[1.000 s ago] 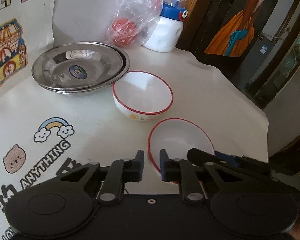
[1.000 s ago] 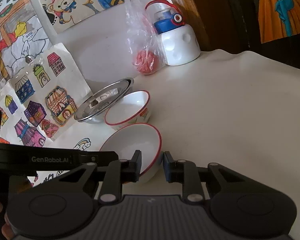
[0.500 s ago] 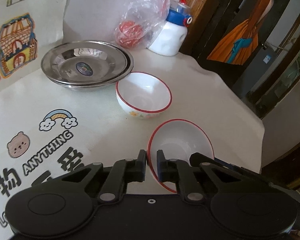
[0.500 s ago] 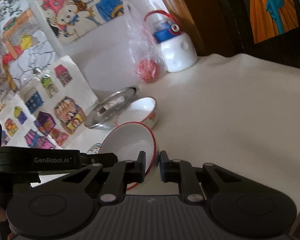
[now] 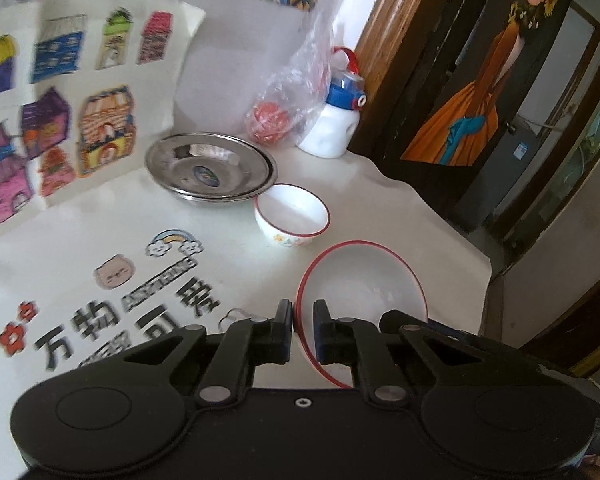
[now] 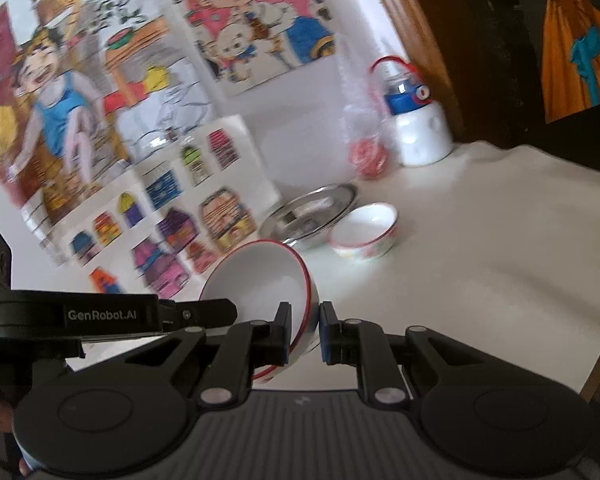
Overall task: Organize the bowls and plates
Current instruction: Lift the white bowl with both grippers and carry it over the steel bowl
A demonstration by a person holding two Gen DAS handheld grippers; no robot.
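Red-rimmed bowl (image 5: 360, 280) sits clenched at its rim by both the left gripper (image 5: 302, 322) and right gripper (image 6: 303, 322), lifted near a second bowl (image 5: 291, 215) beside the steel plates (image 5: 210, 168).

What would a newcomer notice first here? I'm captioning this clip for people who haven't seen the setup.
The white red-rimmed ceramic bowl, tilted and pinched at opposite rims by the left hand-held gripper and right hand-held gripper. Beyond it, a matching bowl sits beside stacked steel plates, under bright children's drawings.
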